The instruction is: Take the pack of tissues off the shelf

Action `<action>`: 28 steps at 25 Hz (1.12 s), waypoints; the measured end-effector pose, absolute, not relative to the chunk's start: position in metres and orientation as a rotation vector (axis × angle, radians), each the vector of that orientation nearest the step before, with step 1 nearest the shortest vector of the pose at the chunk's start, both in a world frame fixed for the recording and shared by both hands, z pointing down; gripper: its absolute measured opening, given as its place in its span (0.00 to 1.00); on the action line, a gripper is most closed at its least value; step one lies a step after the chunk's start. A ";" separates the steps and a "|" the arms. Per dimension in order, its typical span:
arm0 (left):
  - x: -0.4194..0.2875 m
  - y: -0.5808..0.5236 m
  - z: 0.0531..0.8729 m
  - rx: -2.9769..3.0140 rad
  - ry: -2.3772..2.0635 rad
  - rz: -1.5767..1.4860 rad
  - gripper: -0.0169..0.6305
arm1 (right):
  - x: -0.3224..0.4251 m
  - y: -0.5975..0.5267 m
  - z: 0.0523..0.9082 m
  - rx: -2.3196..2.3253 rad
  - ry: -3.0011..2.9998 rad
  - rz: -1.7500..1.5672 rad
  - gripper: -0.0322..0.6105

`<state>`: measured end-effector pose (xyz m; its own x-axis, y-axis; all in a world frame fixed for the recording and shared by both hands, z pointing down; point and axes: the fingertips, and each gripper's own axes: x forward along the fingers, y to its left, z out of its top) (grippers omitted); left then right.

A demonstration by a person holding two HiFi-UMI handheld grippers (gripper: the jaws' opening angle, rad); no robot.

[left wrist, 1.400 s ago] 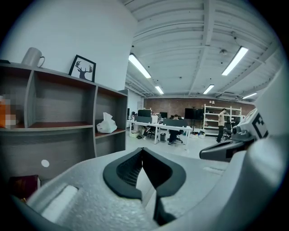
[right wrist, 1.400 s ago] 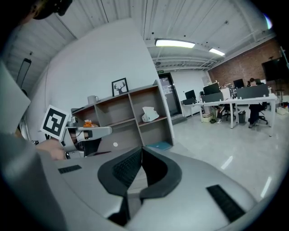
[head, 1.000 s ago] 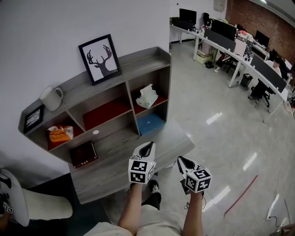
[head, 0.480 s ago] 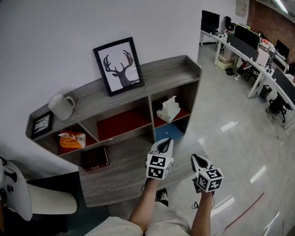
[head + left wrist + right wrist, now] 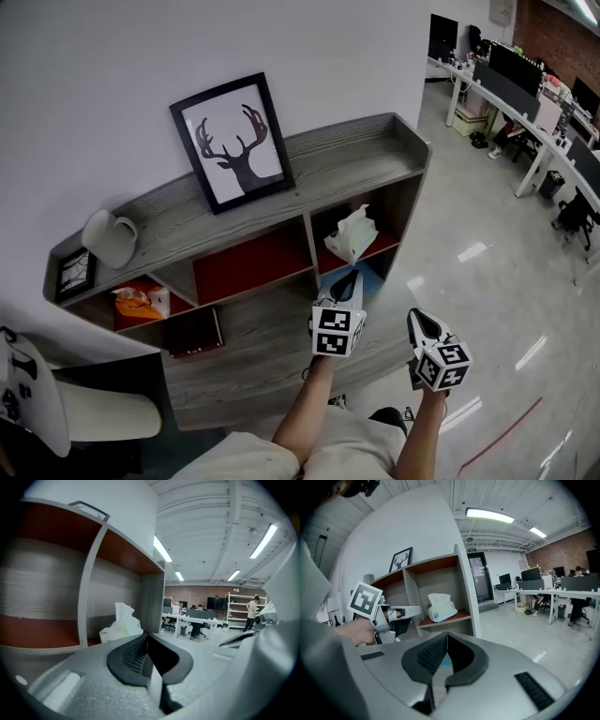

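From the head view, I have the left gripper point(image 5: 346, 278) out in front of the grey shelf point(image 5: 366, 150), its tip just below the upper right compartment. The pack of tissues point(image 5: 351, 235) sits in that compartment on a red board, apart from the gripper. The right gripper point(image 5: 419, 319) hangs further right, over the floor point(image 5: 497, 272). A framed deer picture point(image 5: 232, 142) and a white mug point(image 5: 110, 238) stand on top of the shelf.

In the left gripper view, my jaws are pressed together with nothing between them. The tissues stand upright ahead, left of the tips.

In the right gripper view, these jaws are also closed and empty. The pack shows beyond them on its board, with the left gripper off to its left.
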<state>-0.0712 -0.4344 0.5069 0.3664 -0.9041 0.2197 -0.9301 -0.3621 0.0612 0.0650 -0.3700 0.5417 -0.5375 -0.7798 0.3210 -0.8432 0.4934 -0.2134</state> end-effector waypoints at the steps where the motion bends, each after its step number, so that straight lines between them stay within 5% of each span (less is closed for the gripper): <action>1: -0.067 -0.438 0.510 2.454 -1.644 0.225 0.04 | 0.070 -0.373 0.544 1.414 -2.546 0.524 0.08; 28: -0.091 -0.502 0.492 2.074 -2.151 0.222 0.04 | 0.017 -0.496 0.526 0.684 -2.718 0.293 0.08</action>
